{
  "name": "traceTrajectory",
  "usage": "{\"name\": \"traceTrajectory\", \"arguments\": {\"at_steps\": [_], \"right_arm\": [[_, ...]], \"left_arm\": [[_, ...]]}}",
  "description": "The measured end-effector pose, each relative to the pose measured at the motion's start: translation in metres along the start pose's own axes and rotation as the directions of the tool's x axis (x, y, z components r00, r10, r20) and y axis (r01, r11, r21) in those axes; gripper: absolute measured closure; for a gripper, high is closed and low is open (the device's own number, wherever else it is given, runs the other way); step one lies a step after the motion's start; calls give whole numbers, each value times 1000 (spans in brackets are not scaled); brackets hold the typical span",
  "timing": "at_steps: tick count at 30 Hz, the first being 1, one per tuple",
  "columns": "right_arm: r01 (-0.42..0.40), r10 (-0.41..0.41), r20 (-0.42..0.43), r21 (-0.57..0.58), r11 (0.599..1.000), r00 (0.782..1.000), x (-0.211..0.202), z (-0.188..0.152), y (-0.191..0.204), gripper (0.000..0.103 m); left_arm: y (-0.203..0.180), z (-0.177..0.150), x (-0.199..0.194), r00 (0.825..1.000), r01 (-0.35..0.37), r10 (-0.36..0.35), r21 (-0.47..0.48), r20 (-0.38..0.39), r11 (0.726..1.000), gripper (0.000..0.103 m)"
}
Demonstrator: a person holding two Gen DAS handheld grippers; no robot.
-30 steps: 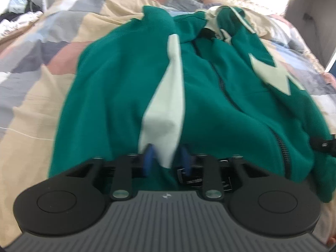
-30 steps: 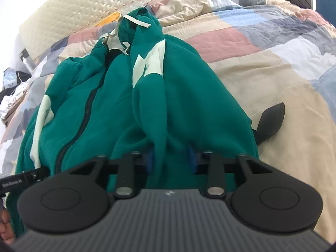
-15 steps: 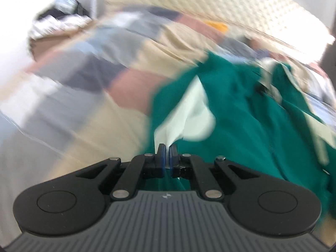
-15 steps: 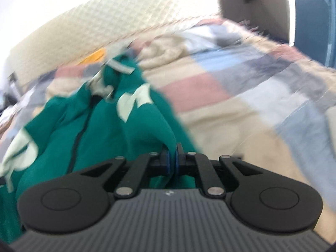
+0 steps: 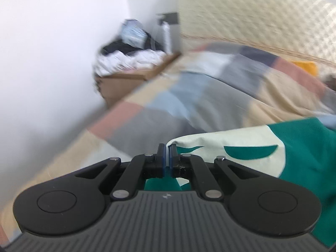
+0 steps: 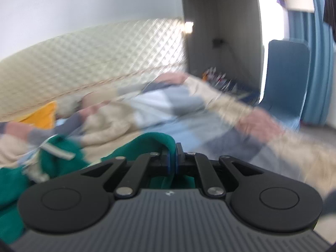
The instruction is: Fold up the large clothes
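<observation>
Your green jacket (image 5: pixel 304 147) is up off the patchwork bedspread (image 5: pixel 189 105), pinched at two spots.

On your left, the pale mint panel with its green crescent marks stretches taut away to the right. On your right, a thick fold of green fleece (image 6: pixel 155 140) humps up, the rest trailing down to the left with a pale drawstring strip (image 6: pixel 56 150) showing.
</observation>
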State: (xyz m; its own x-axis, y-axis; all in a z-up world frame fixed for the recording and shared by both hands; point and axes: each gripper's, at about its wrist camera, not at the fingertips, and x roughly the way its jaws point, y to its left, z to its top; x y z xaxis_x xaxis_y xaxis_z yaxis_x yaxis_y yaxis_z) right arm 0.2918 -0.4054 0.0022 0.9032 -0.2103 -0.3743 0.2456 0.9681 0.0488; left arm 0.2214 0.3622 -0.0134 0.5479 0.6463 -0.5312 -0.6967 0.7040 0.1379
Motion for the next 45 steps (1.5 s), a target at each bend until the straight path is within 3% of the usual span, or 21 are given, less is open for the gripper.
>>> {"name": "traceTrajectory", "arguments": {"at_steps": [3, 5, 11, 15, 19, 23, 24, 25, 26, 27, 31, 33, 36, 39, 42, 45], "right_arm": [[87, -86, 27, -32, 996, 996, 54, 9, -8, 96], [136, -137, -7, -16, 991, 991, 94, 3, -14, 96], [270, -280, -115, -98, 958, 953, 200, -59, -20, 96], [262, -274, -109, -108, 959, 956, 227, -96, -20, 95], [261, -267, -84, -83, 962, 960, 230, -103, -17, 94], [244, -243, -101, 0, 970, 965, 217, -93, -21, 90], [240, -237, -105, 20, 971, 966, 210, -91, -22, 85], [239, -233, -107, 40, 970, 966, 202, -89, -22, 70], [234, -227, -107, 60, 970, 968, 193, -88, -22, 53], [224, -216, -106, 74, 972, 971, 183, -87, -22, 48], [124, -119, -78, 62, 990, 990, 134, -83, -14, 47], [77, -75, -59, 49, 996, 995, 106, -83, -9, 47], [-3, 9, -61, 92, 996, 998, 62, -87, -7, 47], [-93, 106, -82, 152, 984, 991, 17, -92, -4, 47], [-151, 180, -133, 201, 968, 975, -28, -99, 6, 47], [-209, 262, -232, 230, 951, 937, -66, -106, 26, 47]], "left_arm": [[2, 17, 51, 999, -49, 49, -9, -2, 999, 99], [0, 20, 91, 995, -96, 96, 22, -5, 995, 99], [-21, -3, 203, 985, -153, 160, 103, -65, 983, 99], [-33, -21, 248, 979, -160, 173, 115, -108, 980, 99], [-41, -18, 264, 974, -171, 190, 154, -123, 973, 98], [-31, -13, 241, 979, -138, 151, 101, -135, 985, 94], [-27, -12, 229, 982, -114, 125, 85, -139, 990, 80], [-24, -11, 218, 986, -87, 95, 66, -140, 994, 55], [-21, -10, 203, 988, -70, 76, 44, -134, 997, 44], [-18, -9, 189, 991, -59, 61, 19, -121, 998, 35], [-12, -13, 113, 998, 55, -56, -49, -23, 997, 33], [-12, -20, 72, 991, 130, -129, -53, 21, 990, 30], [-16, -40, 16, 970, 243, -242, -76, 25, 967, 30], [-21, -70, -37, 936, 349, -351, -120, 10, 929, 30], [-31, -104, -79, 885, 442, -462, -197, -65, 875, 30], [-45, -139, -117, 826, 506, -549, -262, -128, 822, 30]]}}
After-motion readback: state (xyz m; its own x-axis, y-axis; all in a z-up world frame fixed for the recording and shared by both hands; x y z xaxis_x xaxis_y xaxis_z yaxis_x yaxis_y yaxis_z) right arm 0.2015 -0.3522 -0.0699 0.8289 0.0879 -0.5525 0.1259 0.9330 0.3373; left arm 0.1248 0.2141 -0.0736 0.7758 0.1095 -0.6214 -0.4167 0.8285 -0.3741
